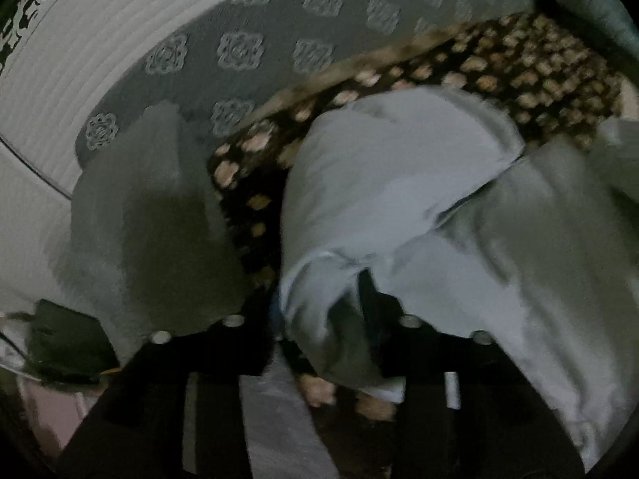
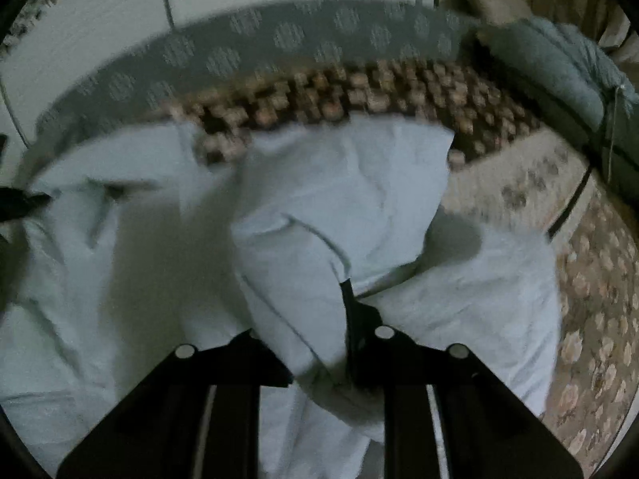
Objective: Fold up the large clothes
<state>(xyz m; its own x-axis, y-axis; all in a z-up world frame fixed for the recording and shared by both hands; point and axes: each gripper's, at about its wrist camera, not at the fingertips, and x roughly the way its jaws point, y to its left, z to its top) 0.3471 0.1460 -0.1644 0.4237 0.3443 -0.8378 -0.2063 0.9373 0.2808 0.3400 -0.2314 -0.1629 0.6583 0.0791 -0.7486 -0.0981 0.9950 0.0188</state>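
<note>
A large pale blue-white garment (image 2: 339, 183) lies bunched on a dark flower-print bedspread (image 2: 359, 92). In the right wrist view my right gripper (image 2: 343, 319) is shut on a fold of this garment, and the cloth drapes over its left finger. In the left wrist view my left gripper (image 1: 343, 311) is shut on another bunched edge of the same garment (image 1: 383, 167), lifted above the bedspread (image 1: 539, 64). A second hanging part of the cloth (image 1: 151, 223) sits over the left finger. The fingertips are mostly hidden by cloth in both views.
A grey patterned sheet (image 1: 247, 52) borders the bedspread, with a white ribbed wall panel (image 1: 100, 40) behind it. A teal cushion (image 2: 559, 68) lies at the far right. A beige floral cover (image 2: 591, 319) runs along the right side. A dark object (image 1: 64, 343) sits at lower left.
</note>
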